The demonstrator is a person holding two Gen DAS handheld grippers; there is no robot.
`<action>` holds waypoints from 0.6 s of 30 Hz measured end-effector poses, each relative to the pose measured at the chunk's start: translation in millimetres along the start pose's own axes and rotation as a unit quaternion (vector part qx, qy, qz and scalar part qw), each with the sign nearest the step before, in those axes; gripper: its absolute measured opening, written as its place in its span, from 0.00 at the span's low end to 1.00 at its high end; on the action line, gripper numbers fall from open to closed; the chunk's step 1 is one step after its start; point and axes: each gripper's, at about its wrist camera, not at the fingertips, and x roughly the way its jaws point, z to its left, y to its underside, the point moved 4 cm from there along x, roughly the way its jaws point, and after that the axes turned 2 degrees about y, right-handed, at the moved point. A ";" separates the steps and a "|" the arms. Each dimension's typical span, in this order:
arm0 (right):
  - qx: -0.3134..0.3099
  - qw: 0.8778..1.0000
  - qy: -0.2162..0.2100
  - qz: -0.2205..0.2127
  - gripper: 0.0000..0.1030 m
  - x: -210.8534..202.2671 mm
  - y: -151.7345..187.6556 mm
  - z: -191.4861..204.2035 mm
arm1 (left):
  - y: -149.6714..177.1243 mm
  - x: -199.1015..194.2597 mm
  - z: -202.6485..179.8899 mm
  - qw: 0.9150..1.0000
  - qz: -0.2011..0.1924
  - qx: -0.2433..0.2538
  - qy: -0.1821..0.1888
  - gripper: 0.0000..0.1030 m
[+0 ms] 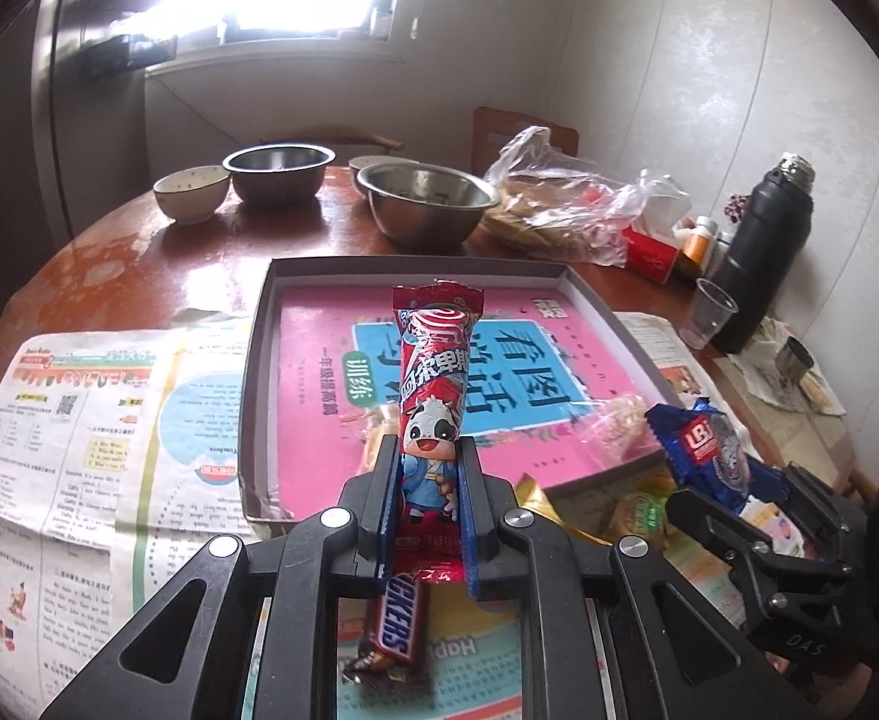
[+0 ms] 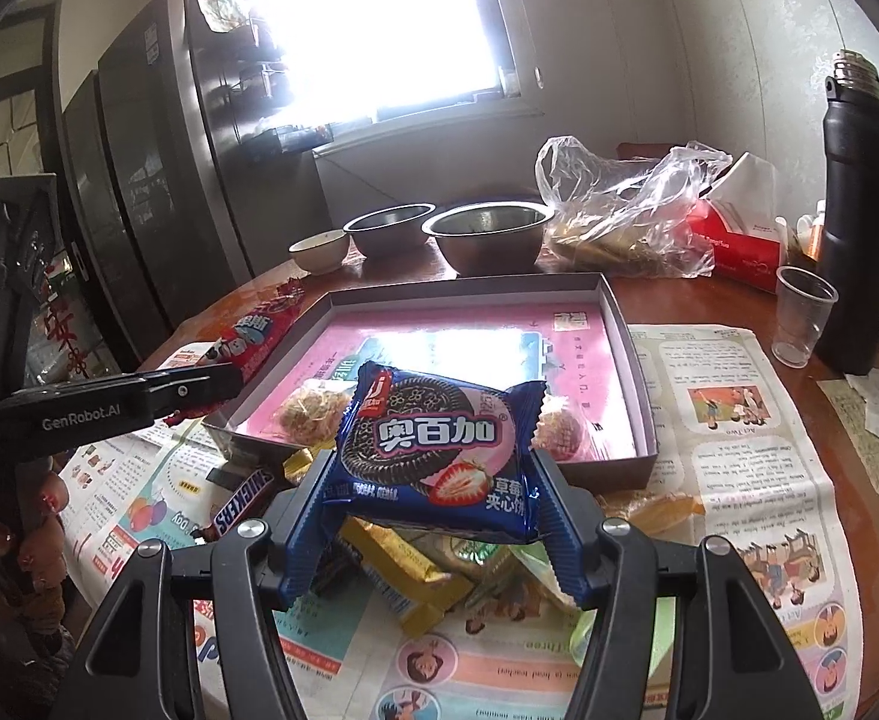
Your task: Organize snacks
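Note:
My left gripper (image 1: 429,450) is shut on a long red snack stick (image 1: 436,360) with a cartoon cow, held lengthwise over the near edge of a shallow grey box (image 1: 259,360) lined with a pink book. My right gripper (image 2: 433,462) is shut on a blue strawberry sandwich-cookie packet (image 2: 439,438), just in front of the box's (image 2: 637,360) near wall. Two clear-wrapped snacks (image 2: 313,414) (image 2: 559,426) lie inside the box. A Snickers bar (image 1: 397,630) lies on the newspaper below my left gripper. In the right wrist view the left gripper (image 2: 229,378) shows at the left with the red stick (image 2: 253,330).
A pile of yellow and green snack packets (image 2: 403,558) lies on newspaper (image 2: 709,420) under my right gripper. Behind the box stand two steel bowls (image 1: 427,198), a ceramic bowl (image 1: 190,195), a plastic bag (image 2: 619,216), a red tissue box (image 2: 739,246), a plastic cup (image 2: 802,315) and a black flask (image 2: 859,210).

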 end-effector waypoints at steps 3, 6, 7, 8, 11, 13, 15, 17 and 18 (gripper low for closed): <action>-0.001 1.000 0.002 0.000 0.60 4.8 -3.7 0.4 | -1.3 4.3 4.6 1.000 0.000 -0.005 -0.002 0.17; -0.004 1.000 0.007 -0.001 0.60 10.9 -9.0 0.4 | -1.9 8.2 12.0 1.000 -0.001 -0.010 -0.009 0.17; -0.005 1.000 0.008 0.000 0.60 12.9 -10.4 0.7 | -2.0 10.6 16.2 1.000 0.000 -0.013 -0.013 0.17; -0.005 1.000 0.008 0.000 0.60 14.4 -11.2 0.9 | -2.0 12.9 20.0 1.000 0.002 -0.016 -0.016 0.17; -0.008 1.000 0.012 0.002 0.60 20.8 -15.0 1.9 | -0.4 19.8 27.3 1.000 0.008 -0.020 -0.019 0.17; -0.008 1.000 0.014 0.003 0.60 24.3 -16.9 2.3 | 1.1 25.6 30.4 0.999 0.014 -0.020 -0.021 0.17; -0.009 1.000 0.017 0.004 0.60 28.4 -18.3 3.3 | 1.8 30.9 32.9 0.999 0.017 -0.021 -0.022 0.17; -0.009 1.000 0.019 0.007 0.60 32.7 -19.0 4.8 | 2.3 35.4 35.2 0.999 0.020 -0.023 -0.023 0.17; -0.010 1.000 0.020 0.008 0.60 34.7 -19.4 5.6 | 2.5 37.6 36.7 0.999 0.021 -0.027 -0.021 0.17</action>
